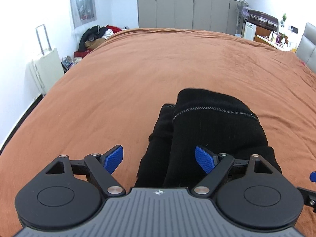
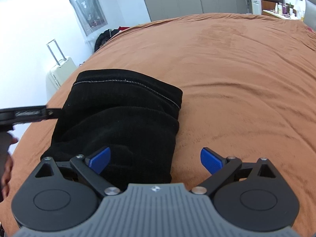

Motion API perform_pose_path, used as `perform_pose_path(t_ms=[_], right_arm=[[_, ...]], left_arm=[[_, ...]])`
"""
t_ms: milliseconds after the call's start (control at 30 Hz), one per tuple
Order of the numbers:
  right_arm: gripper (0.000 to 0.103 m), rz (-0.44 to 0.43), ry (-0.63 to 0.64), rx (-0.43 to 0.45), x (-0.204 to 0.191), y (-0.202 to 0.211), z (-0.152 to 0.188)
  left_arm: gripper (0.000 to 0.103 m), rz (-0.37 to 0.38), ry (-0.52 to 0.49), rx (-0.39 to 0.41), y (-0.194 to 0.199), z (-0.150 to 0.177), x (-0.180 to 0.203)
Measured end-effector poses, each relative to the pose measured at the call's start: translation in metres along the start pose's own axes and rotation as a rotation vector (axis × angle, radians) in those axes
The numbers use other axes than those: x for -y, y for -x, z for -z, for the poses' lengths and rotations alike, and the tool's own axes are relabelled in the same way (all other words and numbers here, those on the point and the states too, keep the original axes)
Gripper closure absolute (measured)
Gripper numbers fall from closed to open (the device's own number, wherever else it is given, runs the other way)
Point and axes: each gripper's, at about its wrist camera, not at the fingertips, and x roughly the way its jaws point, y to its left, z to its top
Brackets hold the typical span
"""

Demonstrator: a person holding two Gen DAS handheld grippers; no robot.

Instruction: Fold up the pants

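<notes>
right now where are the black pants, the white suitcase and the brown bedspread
black pants (image 2: 122,122), right wrist view, on the folded upper layer
white suitcase (image 1: 44,67), left wrist view, on its front shell by the wall
brown bedspread (image 1: 158,63), left wrist view, on bare cloth beyond the pants

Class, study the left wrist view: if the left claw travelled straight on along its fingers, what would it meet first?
Most likely the folded black pants, lying just ahead and filling most of the gap in the open left claw. Beyond them is only the brown bedspread. Depth is uncertain.
</notes>
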Motion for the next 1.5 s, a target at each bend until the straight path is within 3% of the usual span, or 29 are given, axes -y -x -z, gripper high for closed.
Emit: perform_pose_path(t_ms=[300,533,800,933,1100,1300,1500], right_arm=[[0.008,-0.037,-0.001,-0.009,0.008,-0.022,-0.01],[0.008,-0.073,0.017,-0.032,0.008,-0.029,-0.007],[0.005,-0.09,0.029,-0.036,-0.011,-0.022,0.024],[0.005,-0.074,0.105,-0.07,-0.03,-0.022,0.039],[0.005,-0.074,0.149,-0.08,-0.045,-0.018,0.05],[0.005,-0.097,0.065,-0.04,-0.02,-0.002,0.028],[0.005,-0.182,-0.145,-0.024,0.018,0.003,0.003]], left_arm=[[0.0,-0.08,-0.039,-0.021,-0.035,0.002,0.0],[0.0,-0.058,-0.034,-0.004,-0.012,0.008,-0.005],[0.0,-0.019,-0.072,-0.009,0.021,0.027,-0.011],[0.0,-0.035,-0.128,-0.01,0.025,0.041,-0.01],[0.0,-0.044,-0.122,-0.013,0.024,0.047,-0.013],[0.0,-0.029,-0.075,-0.015,0.029,0.038,-0.024],[0.0,0.019,0.006,-0.051,0.028,0.028,-0.041]])
